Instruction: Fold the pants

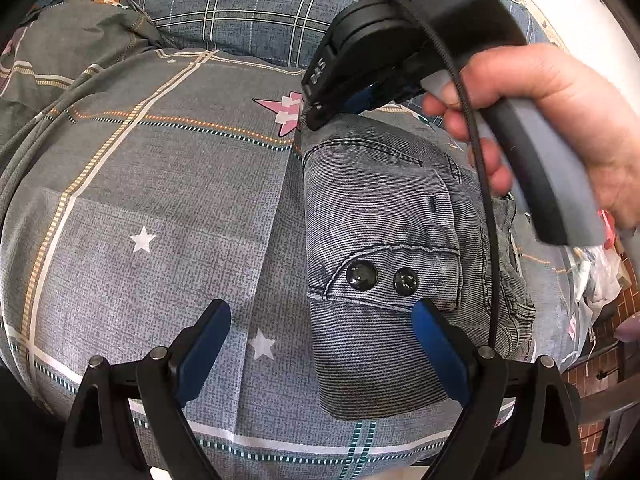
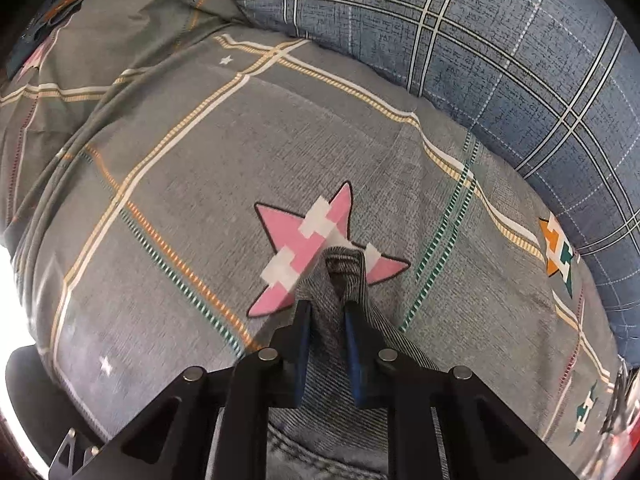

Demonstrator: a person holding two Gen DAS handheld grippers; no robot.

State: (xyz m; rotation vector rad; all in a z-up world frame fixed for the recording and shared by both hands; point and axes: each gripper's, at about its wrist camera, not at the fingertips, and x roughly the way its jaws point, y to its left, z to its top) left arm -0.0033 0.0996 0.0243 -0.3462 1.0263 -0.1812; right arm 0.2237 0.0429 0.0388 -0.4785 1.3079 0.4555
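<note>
Grey denim pants (image 1: 380,216) lie folded on the bed, with a pocket flap and two dark snaps (image 1: 362,275) facing up. My left gripper (image 1: 320,316) is open and empty just above the near edge of the pants; its right blue pad (image 1: 436,344) is over the denim. My right gripper (image 1: 316,116) is at the far corner of the pants. In the right wrist view my right gripper (image 2: 326,312) is shut on a bunched corner of the pants (image 2: 340,276).
The bed is covered with a grey patterned sheet (image 1: 160,200) with stars and a pink star print (image 2: 296,248). A blue plaid pillow (image 2: 500,60) lies at the back. The bed's right edge shows a brick floor (image 1: 616,304) and clutter.
</note>
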